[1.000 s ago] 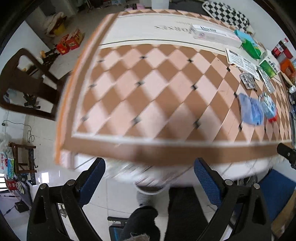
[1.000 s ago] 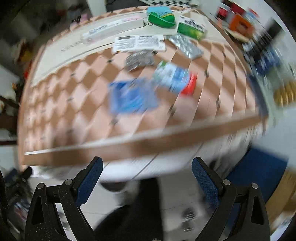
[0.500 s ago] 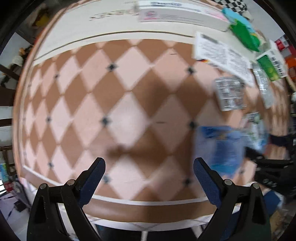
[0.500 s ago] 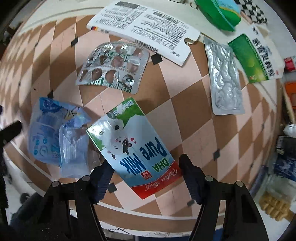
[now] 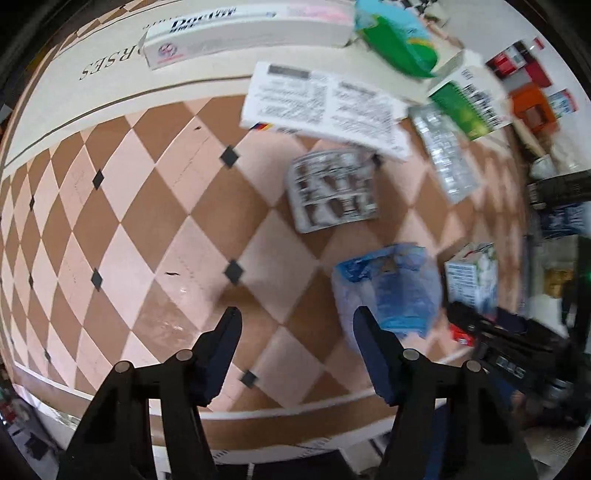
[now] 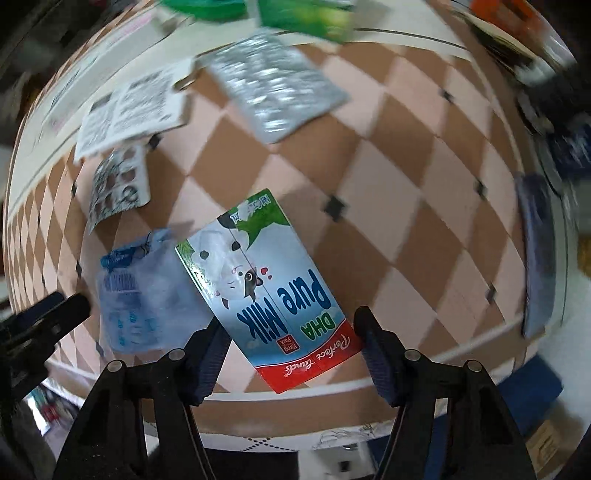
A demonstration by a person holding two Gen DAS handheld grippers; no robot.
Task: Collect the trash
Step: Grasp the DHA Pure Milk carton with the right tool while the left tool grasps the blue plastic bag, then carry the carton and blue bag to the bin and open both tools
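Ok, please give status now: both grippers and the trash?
Both jaws open, nothing held. Right gripper straddling milk carton. Left gripper beside blue plastic bag. Bag touches carton.

Surface (image 5: 155,206): brown-and-pink diamond tiling, cream border at 12 o'clock. Lying on it: milk carton (image 6: 266,291) near the 6 o'clock edge, crumpled blue plastic bag (image 6: 144,291) touching it at 9 o'clock; blister pack (image 5: 332,190), printed leaflet (image 5: 325,107), foil strip (image 5: 443,151), long white box (image 5: 243,33), green box (image 5: 465,107).
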